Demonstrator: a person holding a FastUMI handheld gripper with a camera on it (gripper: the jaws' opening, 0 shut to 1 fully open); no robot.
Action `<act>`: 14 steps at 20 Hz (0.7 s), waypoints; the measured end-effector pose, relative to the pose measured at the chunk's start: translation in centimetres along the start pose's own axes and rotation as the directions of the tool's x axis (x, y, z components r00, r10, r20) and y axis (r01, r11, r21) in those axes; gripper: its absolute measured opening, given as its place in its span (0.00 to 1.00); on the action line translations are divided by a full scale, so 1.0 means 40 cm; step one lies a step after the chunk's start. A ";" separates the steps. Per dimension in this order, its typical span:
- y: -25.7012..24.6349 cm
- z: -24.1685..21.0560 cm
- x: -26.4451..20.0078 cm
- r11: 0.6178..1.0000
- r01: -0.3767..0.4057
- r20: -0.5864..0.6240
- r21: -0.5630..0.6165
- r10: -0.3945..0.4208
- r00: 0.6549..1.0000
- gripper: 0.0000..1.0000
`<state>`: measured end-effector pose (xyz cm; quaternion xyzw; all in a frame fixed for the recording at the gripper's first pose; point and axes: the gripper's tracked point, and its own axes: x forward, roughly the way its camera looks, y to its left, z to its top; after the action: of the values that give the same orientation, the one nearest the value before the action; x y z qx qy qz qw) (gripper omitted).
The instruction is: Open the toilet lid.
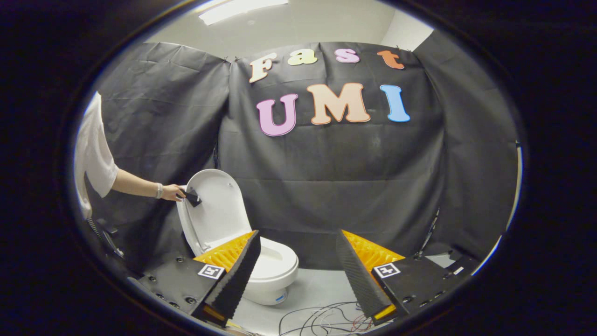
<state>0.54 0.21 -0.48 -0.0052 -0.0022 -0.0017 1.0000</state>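
The toilet lid [215, 205] is already standing upright beyond the left finger of the hand-held gripper [298, 261], which is hanging open and empty while a person's hand [172, 192] is touching the lid

The hand-held gripper [298, 261] has its fingers spread apart, holding nothing. Beyond them the toilet [270, 266] stands with its lid [217, 205] raised upright. A person's hand [173, 192] touches the lid's edge.
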 end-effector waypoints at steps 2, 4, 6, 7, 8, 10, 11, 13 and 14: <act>0.001 0.000 -0.003 1.000 0.000 -0.001 0.000 0.000 1.000 1.00; 0.001 0.002 -0.002 1.000 0.000 -0.001 0.001 0.000 1.000 1.00; 0.001 0.002 -0.003 1.000 0.000 -0.002 0.001 0.000 1.000 1.00; 0.001 0.004 -0.003 1.000 0.000 -0.002 0.001 0.000 1.000 1.00; 0.001 0.003 -0.003 1.000 0.000 -0.002 0.001 0.000 1.000 1.00; 0.001 0.003 -0.004 1.000 0.000 -0.002 0.001 0.000 1.000 1.00; 0.002 0.003 -0.003 1.000 0.000 -0.002 0.001 0.000 1.000 1.00; 0.001 0.003 -0.002 1.000 0.000 -0.002 0.001 0.000 1.000 1.00; 0.001 0.002 -0.002 1.000 0.000 -0.002 0.001 0.000 1.000 1.00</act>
<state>0.47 0.25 -0.41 -0.0049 -0.0010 -0.0016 1.0000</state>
